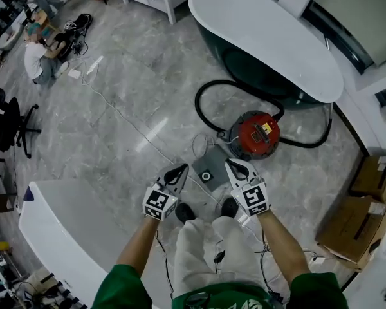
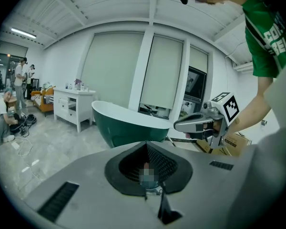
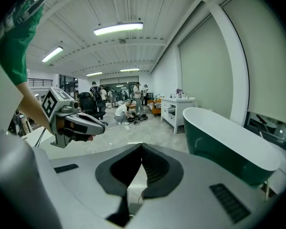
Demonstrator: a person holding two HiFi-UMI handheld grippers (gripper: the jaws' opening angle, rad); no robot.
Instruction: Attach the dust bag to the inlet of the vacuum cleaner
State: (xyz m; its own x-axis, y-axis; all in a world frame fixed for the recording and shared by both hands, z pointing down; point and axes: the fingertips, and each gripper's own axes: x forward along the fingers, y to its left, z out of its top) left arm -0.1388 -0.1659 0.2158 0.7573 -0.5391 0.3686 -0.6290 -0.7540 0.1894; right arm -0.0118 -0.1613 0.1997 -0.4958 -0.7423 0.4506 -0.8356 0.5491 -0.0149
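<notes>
Left gripper (image 2: 147, 148): jaws closed tip to tip, nothing between them. Right gripper (image 3: 142, 148): likewise closed and empty. Both are held above the floor. In the head view the dust bag (image 1: 211, 163) lies flat on the floor between the two gripper tips, at 12 o'clock from the person's shoes (image 1: 185, 212). The vacuum cleaner (image 1: 258, 134) stands just beside the bag at 2 o'clock; its inlet cannot be made out. The bag is probably light and limp, stiffer at the collar round its opening. Grip the collar edge, not the soft body.

Dust bag (image 1: 209, 163) beside vacuum cleaner (image 1: 258, 134), before bathtub (image 1: 264, 37)
</notes>
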